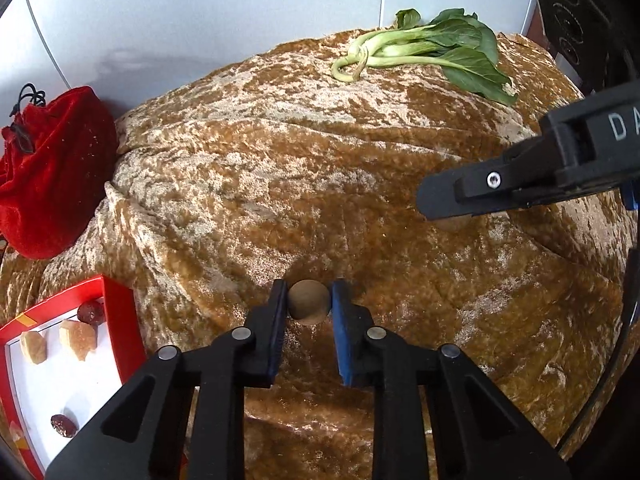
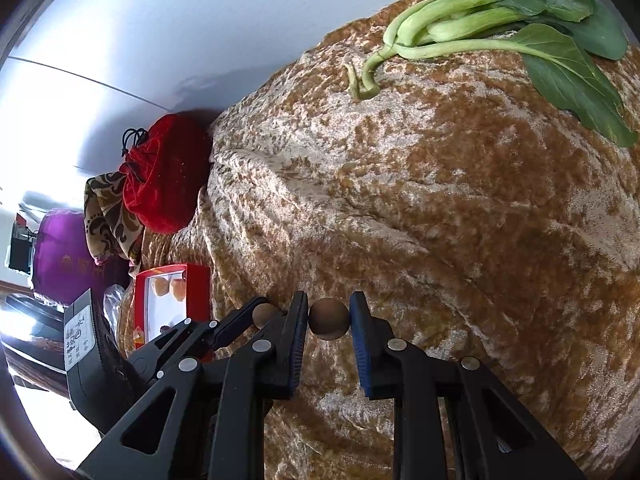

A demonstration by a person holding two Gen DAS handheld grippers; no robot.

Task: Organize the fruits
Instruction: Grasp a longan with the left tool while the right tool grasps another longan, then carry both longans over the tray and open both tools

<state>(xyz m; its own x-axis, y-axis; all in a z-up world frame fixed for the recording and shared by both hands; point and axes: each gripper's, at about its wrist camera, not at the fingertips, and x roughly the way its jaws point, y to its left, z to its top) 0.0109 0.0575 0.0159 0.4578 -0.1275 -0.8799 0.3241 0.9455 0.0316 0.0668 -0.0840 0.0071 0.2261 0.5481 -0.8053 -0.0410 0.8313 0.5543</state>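
In the left wrist view my left gripper is shut on a small brown round fruit, both pads touching its sides just above the golden-brown cloth. My right gripper reaches in from the right, with a second brown fruit peeking out under its tip. The right wrist view shows that gripper shut on its brown round fruit. To its left, the left gripper holds the other fruit.
A red-rimmed white tray at lower left holds dark red dates and pale yellow chunks. A red velvet drawstring bag sits at the left by the wall. Bok choy lies at the far side of the cloth. A purple bag lies beyond.
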